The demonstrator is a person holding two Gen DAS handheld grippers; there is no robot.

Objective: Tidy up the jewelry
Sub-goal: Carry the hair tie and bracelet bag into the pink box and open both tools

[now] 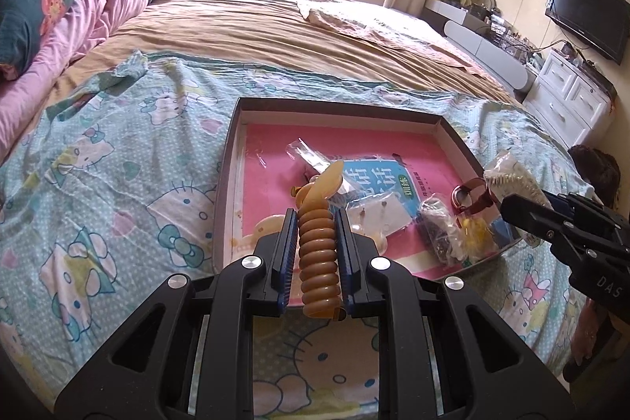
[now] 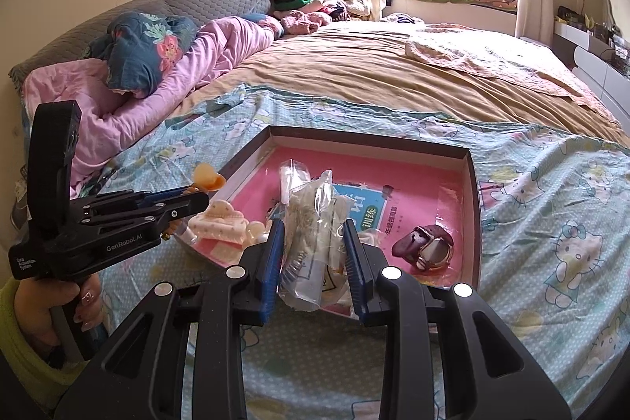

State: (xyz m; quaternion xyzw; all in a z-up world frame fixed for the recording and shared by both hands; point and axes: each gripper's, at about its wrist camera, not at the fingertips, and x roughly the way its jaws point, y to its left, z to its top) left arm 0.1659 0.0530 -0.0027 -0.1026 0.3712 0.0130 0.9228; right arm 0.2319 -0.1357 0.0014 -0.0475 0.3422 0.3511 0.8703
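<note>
On a bed spread with a cartoon-cat sheet (image 1: pixel 118 160), the left gripper (image 1: pixel 315 219) is clamped nearly closed on an amber ribbed plastic hair clip (image 1: pixel 318 247), holding it above the near edge of a shallow dark-rimmed cardboard box with a pink floor (image 1: pixel 338 105). The right gripper (image 2: pixel 313 229), jaws narrowly parted, pinches a crinkled clear plastic bag of pale jewelry (image 2: pixel 315 219) over the same box. Loose in the box lie a red-brown leather watch (image 2: pixel 427 247) and a cream dotted claw clip (image 2: pixel 220 227).
</note>
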